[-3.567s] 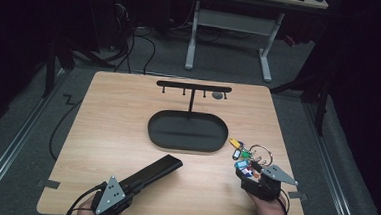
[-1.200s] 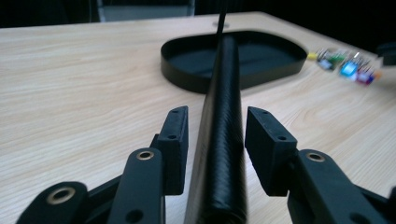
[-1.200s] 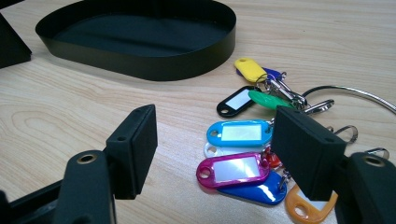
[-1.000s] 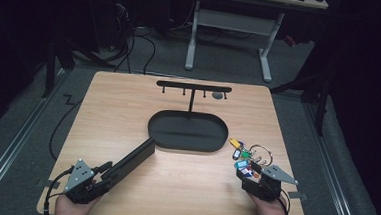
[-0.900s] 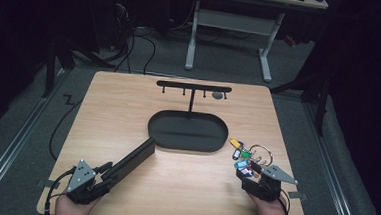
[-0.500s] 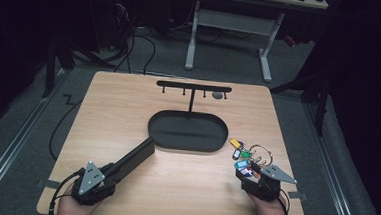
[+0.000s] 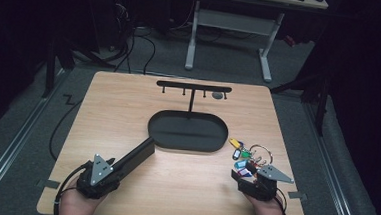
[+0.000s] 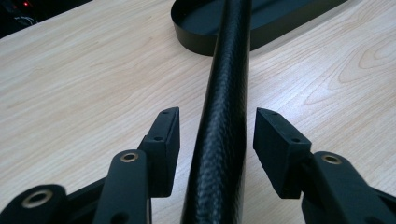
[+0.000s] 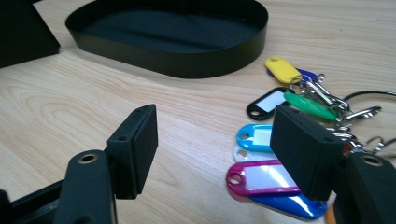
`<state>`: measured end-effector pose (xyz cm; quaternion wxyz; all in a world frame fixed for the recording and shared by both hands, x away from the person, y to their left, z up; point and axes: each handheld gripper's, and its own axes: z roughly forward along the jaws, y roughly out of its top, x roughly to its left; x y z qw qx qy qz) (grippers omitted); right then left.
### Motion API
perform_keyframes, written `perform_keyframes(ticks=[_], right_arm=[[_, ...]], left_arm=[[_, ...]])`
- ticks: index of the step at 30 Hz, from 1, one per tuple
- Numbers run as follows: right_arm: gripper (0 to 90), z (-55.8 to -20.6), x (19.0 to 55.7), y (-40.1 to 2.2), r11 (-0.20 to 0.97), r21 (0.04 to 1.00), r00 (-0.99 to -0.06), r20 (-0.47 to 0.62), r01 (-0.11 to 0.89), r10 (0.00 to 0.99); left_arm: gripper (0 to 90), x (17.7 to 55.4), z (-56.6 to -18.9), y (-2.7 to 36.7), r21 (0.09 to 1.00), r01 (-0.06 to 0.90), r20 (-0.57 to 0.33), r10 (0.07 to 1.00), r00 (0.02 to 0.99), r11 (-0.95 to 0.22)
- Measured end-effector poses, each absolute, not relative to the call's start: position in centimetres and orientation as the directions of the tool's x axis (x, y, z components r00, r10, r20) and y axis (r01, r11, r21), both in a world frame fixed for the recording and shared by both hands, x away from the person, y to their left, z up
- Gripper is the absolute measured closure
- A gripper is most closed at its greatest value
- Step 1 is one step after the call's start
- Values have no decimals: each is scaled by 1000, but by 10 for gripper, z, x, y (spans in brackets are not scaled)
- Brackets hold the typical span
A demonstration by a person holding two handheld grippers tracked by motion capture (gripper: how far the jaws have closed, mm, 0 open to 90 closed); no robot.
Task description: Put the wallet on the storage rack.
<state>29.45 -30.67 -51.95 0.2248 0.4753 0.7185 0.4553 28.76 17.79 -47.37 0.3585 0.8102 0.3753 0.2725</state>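
Long black case (image 7: 134, 158) lies diagonally on the tabletop (image 7: 128, 108), far end touching or just over the rim of the oval black tray (image 7: 189, 132), near end between the left tongs (image 7: 105, 171). Probably laid there so it can be slid or lifted into the tray. In the left gripper view the pads (image 8: 164, 140) stand clear on both sides of the case (image 8: 224, 116): jaws have just been opening, case between them but not clamped. Reads as a release or a regrip. Right tongs (image 7: 248, 175) rest near the bunch of key tags (image 7: 245, 156), which lies just beside the tray's right end. Right tongs (image 9: 219, 144) apart, nothing held; the far pad stands over the blue and pink tags (image 9: 261, 179). Hook rack (image 7: 194, 86) stands behind the tray.
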Motion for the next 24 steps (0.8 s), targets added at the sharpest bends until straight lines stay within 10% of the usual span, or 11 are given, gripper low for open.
perform_keyframes(ticks=[5,24], right_arm=[[328,-519,295,-304,132,872,-472,124,472,873],[321,-516,272,-322,139,875,-507,133,463,852]], left_arm=[[629,293,-463,179,734,451,164,778,607,-507],[583,327,-435,153,538,529,196,708,678,-656]])
